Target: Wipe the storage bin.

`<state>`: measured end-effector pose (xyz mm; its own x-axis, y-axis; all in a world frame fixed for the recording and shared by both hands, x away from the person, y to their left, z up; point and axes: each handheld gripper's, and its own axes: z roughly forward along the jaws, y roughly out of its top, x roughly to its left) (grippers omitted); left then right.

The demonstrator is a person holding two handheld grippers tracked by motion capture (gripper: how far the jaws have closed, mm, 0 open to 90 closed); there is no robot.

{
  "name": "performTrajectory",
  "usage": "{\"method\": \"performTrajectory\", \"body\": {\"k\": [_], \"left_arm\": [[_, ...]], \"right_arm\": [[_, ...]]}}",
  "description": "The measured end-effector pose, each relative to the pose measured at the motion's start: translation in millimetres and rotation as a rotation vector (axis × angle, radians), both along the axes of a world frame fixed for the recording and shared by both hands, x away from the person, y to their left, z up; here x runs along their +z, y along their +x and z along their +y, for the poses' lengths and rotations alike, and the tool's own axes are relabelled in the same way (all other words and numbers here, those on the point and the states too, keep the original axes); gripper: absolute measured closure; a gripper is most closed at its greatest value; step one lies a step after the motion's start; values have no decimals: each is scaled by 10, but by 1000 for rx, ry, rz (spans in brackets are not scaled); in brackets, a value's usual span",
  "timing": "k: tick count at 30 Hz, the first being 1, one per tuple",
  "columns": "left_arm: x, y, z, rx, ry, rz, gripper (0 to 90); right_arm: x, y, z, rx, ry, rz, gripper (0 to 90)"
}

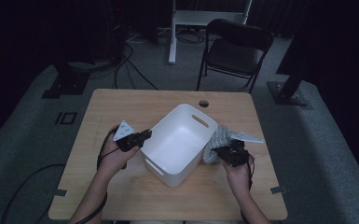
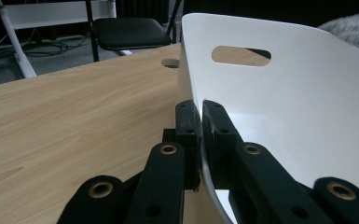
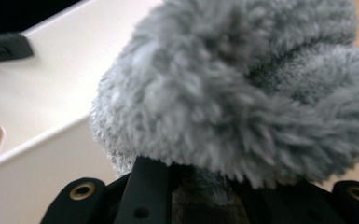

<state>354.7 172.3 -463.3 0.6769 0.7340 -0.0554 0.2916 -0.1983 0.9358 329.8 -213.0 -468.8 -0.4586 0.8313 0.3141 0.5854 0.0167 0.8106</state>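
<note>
A white plastic bin [image 1: 179, 140] with handle slots sits at the middle of the wooden table [image 1: 121, 107]. My left gripper [image 1: 142, 137] is shut on the bin's left wall; in the left gripper view its jaws pinch the thin white rim [image 2: 193, 100], one inside and one outside. My right gripper [image 1: 221, 151] is shut on a fluffy grey cloth [image 1: 217, 142], held just off the bin's right side. In the right gripper view the grey cloth [image 3: 242, 93] bulges over the jaws and hides their tips, with the bin's wall [image 3: 42, 158] beside it.
A black folding chair [image 1: 235, 51] and a white stand [image 1: 172, 28] are beyond the table's far edge. A round cable hole [image 1: 203, 103] is in the table near the back. Cables trail on the floor at left.
</note>
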Motion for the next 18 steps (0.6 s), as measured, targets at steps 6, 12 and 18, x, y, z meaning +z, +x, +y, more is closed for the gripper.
{"method": "performTrajectory", "body": {"k": [6, 12, 18], "left_arm": [[-5, 5, 5, -2, -3, -5, 854], [-4, 2, 2, -2, -1, -8, 854], [-6, 4, 4, -1, -3, -9, 854]], "right_arm": [[-156, 68, 18, -9, -19, 47, 769], [-286, 130, 15, -15, -29, 90, 769], [-435, 179, 31, -20, -41, 136, 768]]}}
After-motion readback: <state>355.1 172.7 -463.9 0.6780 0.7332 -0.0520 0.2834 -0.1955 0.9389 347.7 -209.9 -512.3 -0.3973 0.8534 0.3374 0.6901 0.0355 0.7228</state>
